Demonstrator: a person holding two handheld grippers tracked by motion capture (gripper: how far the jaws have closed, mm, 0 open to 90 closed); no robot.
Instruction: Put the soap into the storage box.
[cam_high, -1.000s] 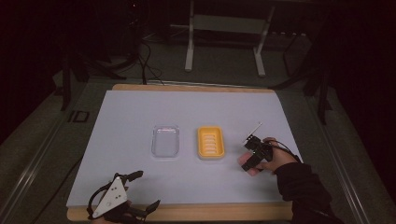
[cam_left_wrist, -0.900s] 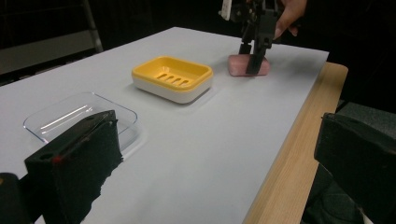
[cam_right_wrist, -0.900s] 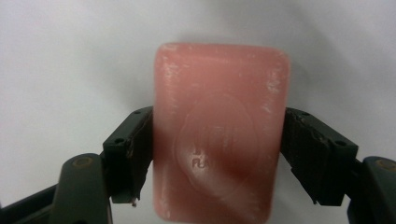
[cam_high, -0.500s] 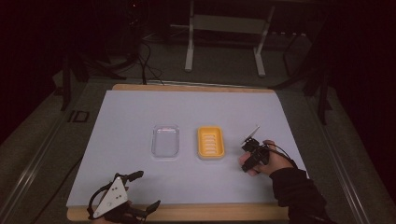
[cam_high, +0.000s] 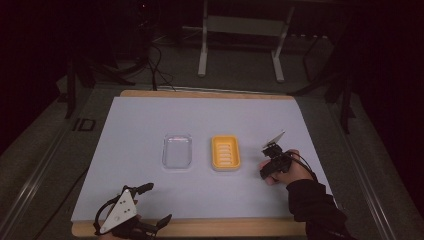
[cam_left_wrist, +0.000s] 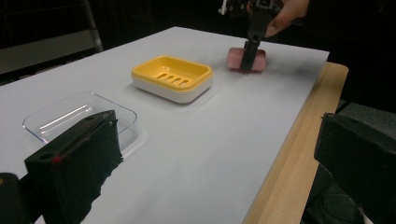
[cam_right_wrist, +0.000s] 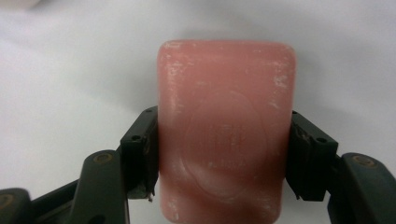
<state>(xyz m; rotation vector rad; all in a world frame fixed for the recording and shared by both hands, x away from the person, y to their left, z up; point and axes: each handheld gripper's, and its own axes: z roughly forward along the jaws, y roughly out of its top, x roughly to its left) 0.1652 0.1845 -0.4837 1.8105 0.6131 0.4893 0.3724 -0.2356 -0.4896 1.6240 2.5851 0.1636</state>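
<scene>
A pink soap bar lies on the white table sheet at the right, and the pads of my right gripper press on its two long sides. The left gripper view has the same soap bar with the right gripper standing down on it from a hand. In the high view the right gripper points down beside the yellow soap dish. My left gripper rests open at the table's front left edge, jaws wide apart with nothing between them.
A clear plastic tray sits left of the yellow dish, both near the table's middle. The wooden table edge runs along the front. Beyond the table stand a metal frame and floor cables.
</scene>
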